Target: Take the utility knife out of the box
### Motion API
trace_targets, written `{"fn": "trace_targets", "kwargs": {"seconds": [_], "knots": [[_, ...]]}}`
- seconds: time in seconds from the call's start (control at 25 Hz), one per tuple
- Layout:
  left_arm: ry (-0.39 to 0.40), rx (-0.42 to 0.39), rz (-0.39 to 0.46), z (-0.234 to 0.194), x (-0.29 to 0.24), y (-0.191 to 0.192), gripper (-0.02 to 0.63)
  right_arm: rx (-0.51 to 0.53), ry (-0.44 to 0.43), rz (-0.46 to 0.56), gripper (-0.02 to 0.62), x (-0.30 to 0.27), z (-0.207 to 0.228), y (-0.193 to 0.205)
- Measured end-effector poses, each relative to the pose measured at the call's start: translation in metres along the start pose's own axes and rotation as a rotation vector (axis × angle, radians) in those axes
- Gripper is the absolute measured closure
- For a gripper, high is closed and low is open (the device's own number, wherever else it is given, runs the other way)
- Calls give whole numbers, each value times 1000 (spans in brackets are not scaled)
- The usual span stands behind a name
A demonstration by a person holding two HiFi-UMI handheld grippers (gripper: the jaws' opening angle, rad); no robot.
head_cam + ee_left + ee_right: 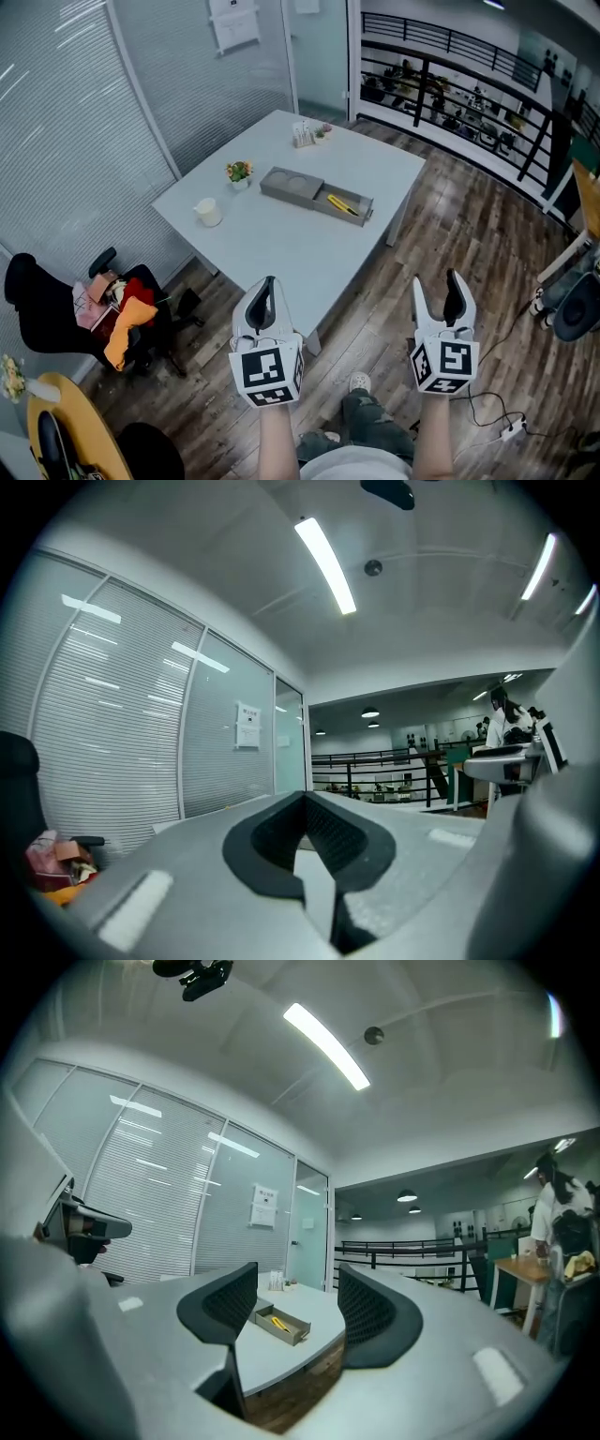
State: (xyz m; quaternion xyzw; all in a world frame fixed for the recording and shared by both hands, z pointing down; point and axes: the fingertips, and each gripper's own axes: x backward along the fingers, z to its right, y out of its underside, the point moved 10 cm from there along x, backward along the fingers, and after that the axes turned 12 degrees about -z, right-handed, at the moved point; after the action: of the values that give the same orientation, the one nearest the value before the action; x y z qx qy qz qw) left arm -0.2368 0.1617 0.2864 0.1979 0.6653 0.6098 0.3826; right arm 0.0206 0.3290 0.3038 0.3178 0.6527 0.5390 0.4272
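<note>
A yellow utility knife (342, 205) lies in the right half of a flat grey box (317, 193) on the pale table (281, 244); the right gripper view shows the knife (278, 1322) in the box (281, 1324) too. My left gripper (267, 292) hangs shut over the table's near edge, well short of the box. To its right my right gripper (442, 291) is open over the wooden floor, off the table's near right side, with nothing between its jaws. The left gripper (302, 829) in its own view has its pads meeting, and the right gripper (293, 1309) shows a wide gap.
On the table stand a white cup (208, 212), a small flower pot (239, 173) and a holder with small items (305, 135). A black chair with clothes (103, 309) stands left of the table. Glass walls with blinds lie behind, a railing (469, 70) to the right.
</note>
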Motion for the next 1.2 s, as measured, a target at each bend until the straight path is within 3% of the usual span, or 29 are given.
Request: {"fn": "trace_targets", "kwargs": {"seconds": [0.6,1.2], "knots": [[-126,13,0,45,-115,-40,606,25,-129,11,319,-144,78,-30],[-159,25,-38,36,-179,-41,606,33,-163,-33,322,-214,87,-23]]}}
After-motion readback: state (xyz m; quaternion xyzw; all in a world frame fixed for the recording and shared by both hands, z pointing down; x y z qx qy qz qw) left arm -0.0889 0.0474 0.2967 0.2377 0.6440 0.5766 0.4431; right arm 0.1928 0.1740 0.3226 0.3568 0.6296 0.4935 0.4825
